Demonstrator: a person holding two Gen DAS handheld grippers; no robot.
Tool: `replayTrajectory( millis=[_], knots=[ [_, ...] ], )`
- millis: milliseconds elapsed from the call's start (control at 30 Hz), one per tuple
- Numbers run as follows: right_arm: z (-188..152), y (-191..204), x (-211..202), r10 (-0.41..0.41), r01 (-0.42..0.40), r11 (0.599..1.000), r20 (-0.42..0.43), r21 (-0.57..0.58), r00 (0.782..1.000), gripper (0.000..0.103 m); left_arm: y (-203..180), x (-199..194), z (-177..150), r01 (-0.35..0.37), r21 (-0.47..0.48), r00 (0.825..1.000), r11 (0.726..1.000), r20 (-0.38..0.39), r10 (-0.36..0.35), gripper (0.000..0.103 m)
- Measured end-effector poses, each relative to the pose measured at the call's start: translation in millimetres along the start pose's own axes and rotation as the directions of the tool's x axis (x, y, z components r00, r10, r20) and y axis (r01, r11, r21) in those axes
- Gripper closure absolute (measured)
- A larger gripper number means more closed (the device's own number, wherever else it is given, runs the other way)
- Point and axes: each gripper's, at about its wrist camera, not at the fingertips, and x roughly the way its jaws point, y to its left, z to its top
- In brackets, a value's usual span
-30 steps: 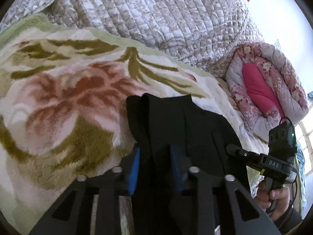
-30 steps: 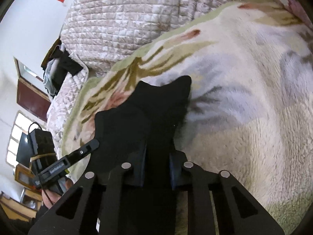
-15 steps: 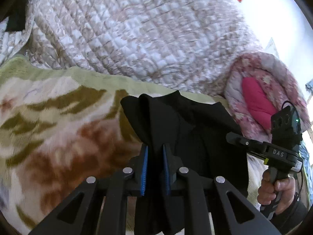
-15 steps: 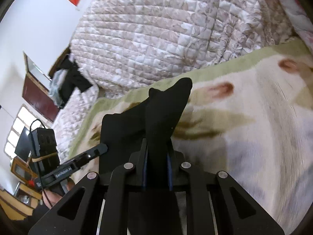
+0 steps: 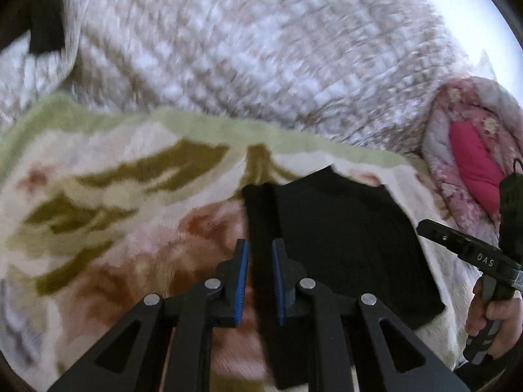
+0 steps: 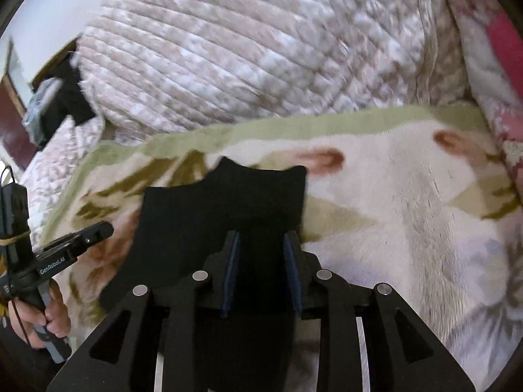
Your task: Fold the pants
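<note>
Black cloth: the pants [image 5: 343,245] lie doubled over on the flowered blanket [image 5: 98,196], near its green edge.
Change: a second ago the fold hung bunched in both tools; now it has been carried over and laid flatter, so this fold looks nearly set.
Left gripper [image 5: 260,276]: narrow gap, one strip of cloth between the pads, which seem to pinch it.
Right gripper [image 6: 260,269]: jaws opening, cloth between but not pressed.
Count: one pair of pants, two grippers, one blanket, one quilt [image 6: 245,49].

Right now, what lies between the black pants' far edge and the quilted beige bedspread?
Only floral fleece blanket and its green border separate the black pants from the quilted beige bedspread; both wrist views show it.
</note>
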Motion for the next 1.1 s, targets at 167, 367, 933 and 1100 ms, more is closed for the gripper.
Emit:
replayTrajectory(
  millis=[167,367,933,1100],
  knots=[
    [-28,28,-22,-0.018,0.018,0.997,0.011,-0.074,1.0,0.075,-36,-33,-17,0.051,0.059,0.999,0.997,0.009,-0.051,0.086],
    [-61,28,-14,-0.054,0.05,0.994,-0.042,-0.097,0.998,0.075,-58,-27,-51,0.031,0.124,0.999,0.992,-0.04,-0.027,0.086],
    [-70,33,-20,-0.082,0.087,0.986,0.036,-0.145,0.996,0.074,-52,-28,-59,-0.039,0.085,0.999,0.996,-0.002,0.04,0.066],
    [-70,36,-30,-0.06,0.069,0.987,0.065,-0.148,0.996,0.058,-55,-36,-59,-0.047,0.099,0.999,0.994,0.008,0.046,0.066]
  ],
)
